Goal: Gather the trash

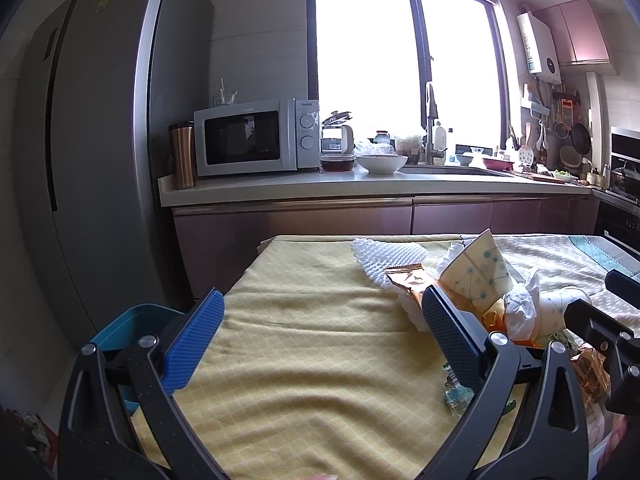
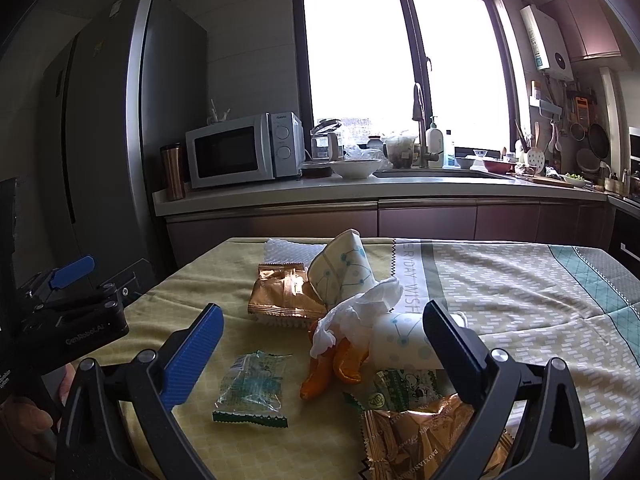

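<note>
The right gripper (image 2: 322, 340) is being held low over the table with its jaws spread wide apart, and nothing is being gripped or touched by its blue pads (image 2: 192, 350). Just under its right finger a gold snack wrapper (image 2: 424, 432) is lying, and a green-printed packet (image 2: 404, 390) is lying against it. Between the fingers a clear green-edged wrapper (image 2: 252, 394) is resting flat on the yellow tablecloth (image 2: 224, 272), and beside it orange peel (image 2: 340, 364) is being overlapped by a crumpled white tissue (image 2: 356, 314). A paper cup (image 2: 404, 344) is lying on its side against the tissue. Further back a second gold wrapper (image 2: 284, 294) and a squashed patterned cup (image 2: 344, 270) are sitting together, with white foam netting (image 2: 288, 252) behind them.

The left gripper (image 1: 322, 328) is being held over bare cloth at the table's left part, its jaws likewise wide apart and empty; the trash heap is lying just beyond its right finger. A teal bin (image 1: 132, 320) is showing below the table's left edge. Beyond the table, a microwave (image 1: 256, 136) is standing on the counter (image 1: 320, 188).
</note>
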{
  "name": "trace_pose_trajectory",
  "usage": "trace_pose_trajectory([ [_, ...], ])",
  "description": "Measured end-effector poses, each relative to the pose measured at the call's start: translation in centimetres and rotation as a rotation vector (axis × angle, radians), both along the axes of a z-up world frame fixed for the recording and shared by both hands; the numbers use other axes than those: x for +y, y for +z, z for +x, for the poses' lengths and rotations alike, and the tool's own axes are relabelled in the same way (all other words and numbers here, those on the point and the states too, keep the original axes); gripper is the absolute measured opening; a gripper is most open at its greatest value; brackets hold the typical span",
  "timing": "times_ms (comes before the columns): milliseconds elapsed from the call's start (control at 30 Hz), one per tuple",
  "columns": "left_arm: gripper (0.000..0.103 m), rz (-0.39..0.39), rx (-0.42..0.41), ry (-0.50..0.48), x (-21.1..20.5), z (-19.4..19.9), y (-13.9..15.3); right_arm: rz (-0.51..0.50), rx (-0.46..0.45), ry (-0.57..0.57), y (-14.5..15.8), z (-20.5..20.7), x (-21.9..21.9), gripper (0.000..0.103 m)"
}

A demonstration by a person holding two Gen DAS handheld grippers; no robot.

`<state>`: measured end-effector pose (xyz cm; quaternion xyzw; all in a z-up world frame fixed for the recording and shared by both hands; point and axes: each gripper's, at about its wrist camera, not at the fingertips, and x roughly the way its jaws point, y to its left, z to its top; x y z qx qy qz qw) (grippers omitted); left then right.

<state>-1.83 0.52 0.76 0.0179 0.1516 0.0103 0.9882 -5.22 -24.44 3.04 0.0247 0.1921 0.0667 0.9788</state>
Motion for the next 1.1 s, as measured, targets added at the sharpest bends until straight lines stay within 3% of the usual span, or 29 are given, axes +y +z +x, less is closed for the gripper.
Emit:
trace_pose_trajectory([
  [1100,0.097,-0.001,-0.029,-0.008,-0.44,-0.42,-0.12,0.008,-0.008,-0.005,-0.34,0.16,-0.23,0.096],
])
